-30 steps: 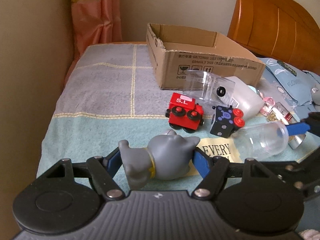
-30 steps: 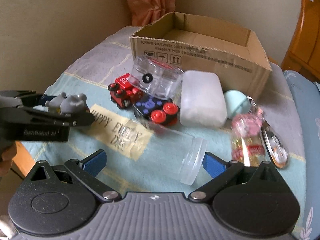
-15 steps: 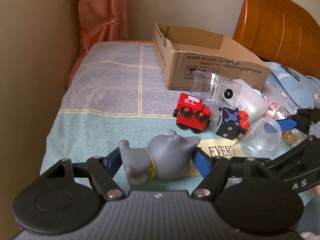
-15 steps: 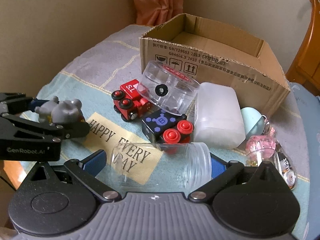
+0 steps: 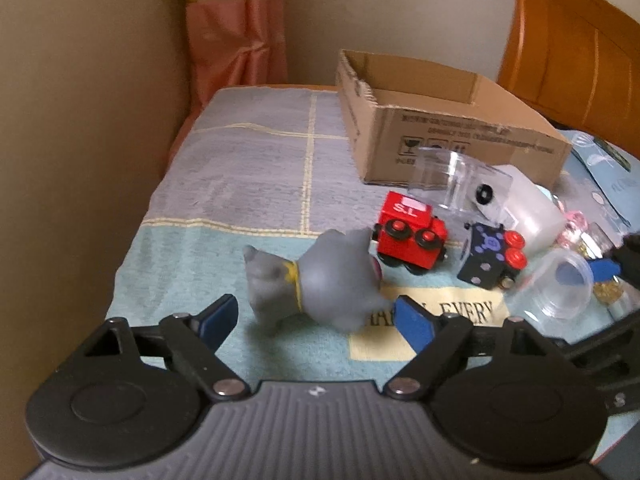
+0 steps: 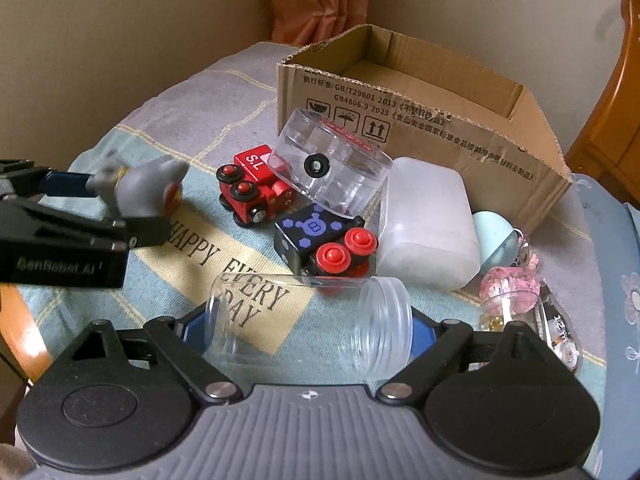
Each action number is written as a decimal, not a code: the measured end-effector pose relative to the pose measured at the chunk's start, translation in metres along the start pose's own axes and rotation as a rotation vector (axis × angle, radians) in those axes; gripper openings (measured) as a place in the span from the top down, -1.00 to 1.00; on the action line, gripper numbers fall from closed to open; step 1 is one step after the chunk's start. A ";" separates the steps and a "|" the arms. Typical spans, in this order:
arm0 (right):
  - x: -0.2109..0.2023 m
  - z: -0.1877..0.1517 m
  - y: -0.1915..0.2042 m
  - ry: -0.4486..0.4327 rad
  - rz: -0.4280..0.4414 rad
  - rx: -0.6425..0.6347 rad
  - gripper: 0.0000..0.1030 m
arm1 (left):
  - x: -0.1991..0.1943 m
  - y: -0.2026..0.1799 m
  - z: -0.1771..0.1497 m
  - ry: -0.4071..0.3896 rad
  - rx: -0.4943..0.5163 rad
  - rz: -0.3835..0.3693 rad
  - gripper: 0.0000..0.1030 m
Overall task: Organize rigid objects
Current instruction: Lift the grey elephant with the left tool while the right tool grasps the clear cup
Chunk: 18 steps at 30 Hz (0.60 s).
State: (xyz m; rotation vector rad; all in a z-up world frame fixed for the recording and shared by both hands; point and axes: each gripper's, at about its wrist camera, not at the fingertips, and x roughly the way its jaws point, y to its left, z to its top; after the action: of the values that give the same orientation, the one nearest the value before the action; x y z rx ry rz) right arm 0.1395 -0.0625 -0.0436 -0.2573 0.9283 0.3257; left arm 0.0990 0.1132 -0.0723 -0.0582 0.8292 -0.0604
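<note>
Left claw (image 5: 316, 316): spread wide, blue pads clear of the grey cat toy (image 5: 316, 280), which sits blurred between and just beyond them; released, not gripped.
Right claw (image 6: 308, 328): pads pressed on both ends of the clear jar (image 6: 308, 320), jar lying sideways across them; grasping it.
Risk, cat: blur suggests it is loose and tumbling; likely lands on the towel (image 5: 248, 184) short of the cardboard box (image 6: 420, 120), may roll toward the bed edge.
Risk, jar: smooth, held end to end; could slip or twist out if the squeeze loosens.
Risk, pile: red train car (image 6: 252, 188), black train car (image 6: 320, 244) and clear tub (image 6: 332, 160) lean on each other; a nudge from the jar or claw could topple the tub.
Box: open top, back of the towel; the inside that shows looks bare, far corners hidden.
Jar: open mouth, nothing inside.
Clear tub: tilted on the red car; a small black wheel shows on its side, contents unclear.
White container (image 6: 428, 224): frosted, beside the black car, touching the box; contents cannot tell.
Small bottles (image 6: 508, 292): right of the white container, pink and gold bits inside.
</note>
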 end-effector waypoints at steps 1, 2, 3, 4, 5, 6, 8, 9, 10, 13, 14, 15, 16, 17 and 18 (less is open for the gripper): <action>0.000 0.000 -0.001 -0.002 0.005 0.002 -0.81 | 0.001 0.001 0.001 0.003 -0.008 0.001 -0.65; -0.001 -0.001 -0.002 -0.004 0.011 0.005 -0.81 | 0.001 0.002 0.003 0.006 -0.021 -0.001 -0.65; -0.001 -0.002 -0.003 -0.006 0.017 0.006 -0.81 | 0.002 0.002 0.005 0.006 -0.031 0.001 -0.65; -0.002 -0.002 -0.004 -0.006 0.022 0.007 -0.81 | 0.003 0.001 0.006 0.004 -0.038 0.006 -0.66; -0.002 -0.002 -0.005 -0.007 0.028 0.008 -0.81 | 0.003 0.001 0.008 0.002 -0.042 0.014 -0.66; -0.002 -0.002 -0.006 -0.008 0.032 0.007 -0.81 | 0.004 0.000 0.009 -0.001 -0.045 0.019 -0.66; -0.002 -0.002 -0.008 -0.009 0.039 0.004 -0.81 | 0.006 -0.003 0.012 -0.003 -0.041 0.033 -0.66; -0.002 -0.002 -0.009 -0.010 0.042 0.005 -0.81 | 0.008 -0.004 0.012 -0.004 -0.037 0.042 -0.66; -0.002 -0.002 -0.010 -0.011 0.046 0.005 -0.81 | 0.010 -0.006 0.013 -0.003 -0.034 0.052 -0.66; -0.002 -0.002 -0.013 -0.015 0.055 0.003 -0.81 | 0.016 -0.008 0.015 -0.006 -0.034 0.069 -0.66; -0.002 -0.001 -0.014 -0.013 0.059 0.002 -0.81 | 0.019 -0.009 0.016 -0.002 -0.031 0.072 -0.64; -0.002 -0.001 -0.014 -0.013 0.062 0.001 -0.81 | 0.021 -0.010 0.017 0.005 -0.029 0.073 -0.63; -0.003 -0.001 -0.015 -0.013 0.067 -0.001 -0.81 | 0.021 -0.010 0.017 0.003 -0.030 0.071 -0.57; -0.003 -0.001 -0.015 -0.011 0.071 -0.005 -0.81 | 0.021 -0.010 0.017 -0.002 -0.030 0.066 -0.54; -0.003 -0.001 -0.015 -0.010 0.073 -0.008 -0.81 | 0.021 -0.011 0.017 -0.002 -0.025 0.071 -0.54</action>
State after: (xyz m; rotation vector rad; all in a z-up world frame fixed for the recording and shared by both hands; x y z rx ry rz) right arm 0.1429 -0.0777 -0.0403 -0.2288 0.9281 0.3977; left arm 0.1257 0.1015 -0.0751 -0.0519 0.8289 0.0168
